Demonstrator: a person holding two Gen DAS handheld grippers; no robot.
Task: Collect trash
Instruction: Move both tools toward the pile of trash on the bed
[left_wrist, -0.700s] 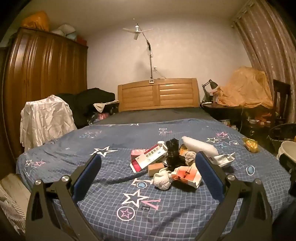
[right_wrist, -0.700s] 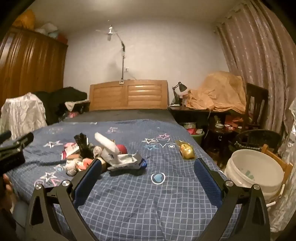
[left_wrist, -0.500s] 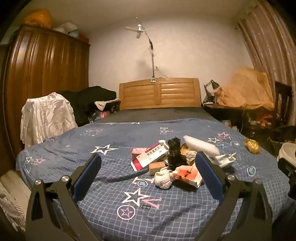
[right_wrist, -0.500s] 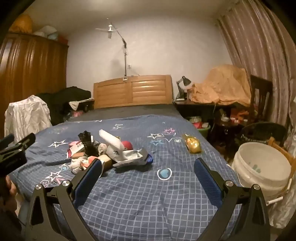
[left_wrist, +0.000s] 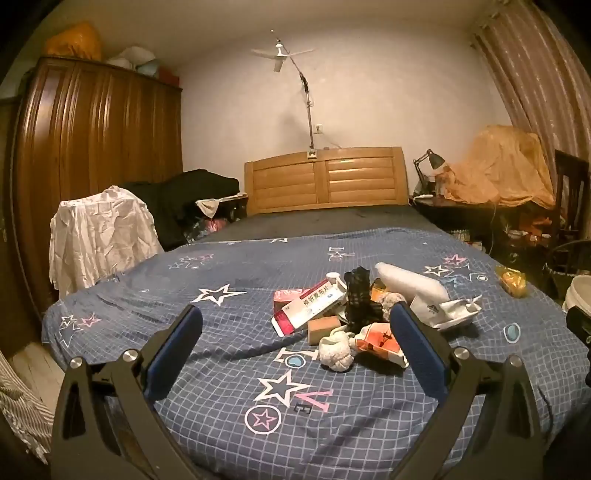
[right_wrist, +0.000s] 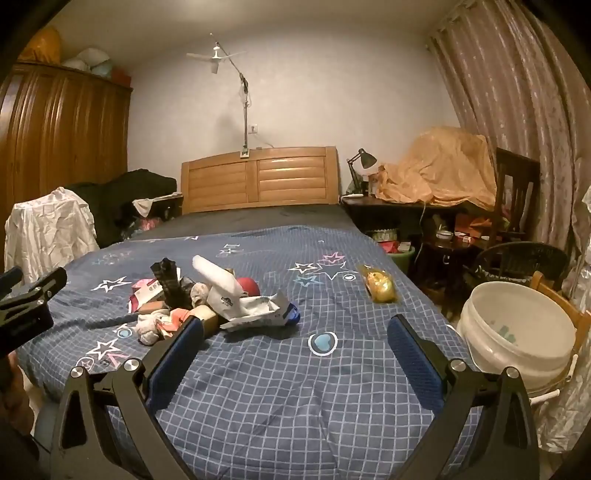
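Trash heap (left_wrist: 354, 314) mid-bed, both tools released above the near edge.

Heap on blue star-print bedspread (left_wrist: 229, 369): red-white medicine box (left_wrist: 308, 304), black sock (left_wrist: 358, 299), white wad (left_wrist: 334, 352), torn white packet (right_wrist: 258, 312). Gold wrapper (right_wrist: 378, 286) lies apart, toward the right edge. Left tool (left_wrist: 295, 349) and right tool (right_wrist: 293, 349) hang spread wide, gripping nothing. White bucket (right_wrist: 517, 332) stands beside the bed, right.
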